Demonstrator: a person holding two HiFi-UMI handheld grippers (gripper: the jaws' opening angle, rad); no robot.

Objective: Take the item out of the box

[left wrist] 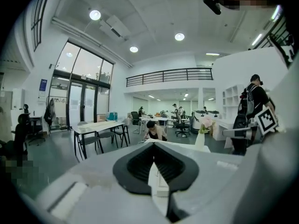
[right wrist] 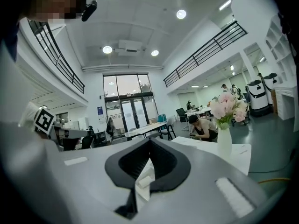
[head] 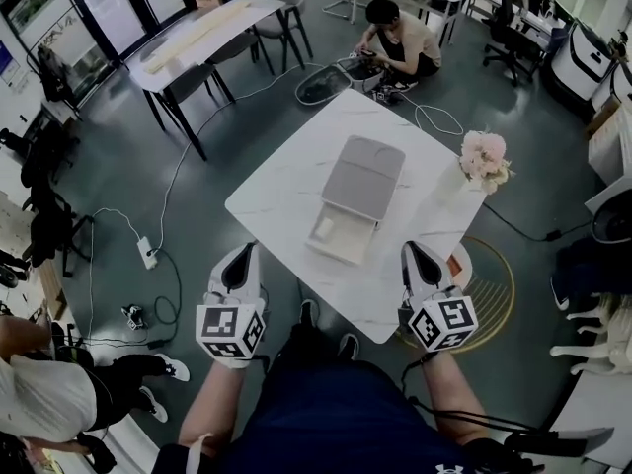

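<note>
Our left hand-held gripper (head: 240,262) and right hand-held gripper (head: 417,262) hover closed and empty by the near edge of the desk (head: 286,181). The box (head: 348,205) sits open mid-desk, lid flipped far. We cannot make out the item inside.

Box (head: 363,178) contents too small to tell, perhaps something white; bystander (head: 39,398) cut by left edge.
</note>
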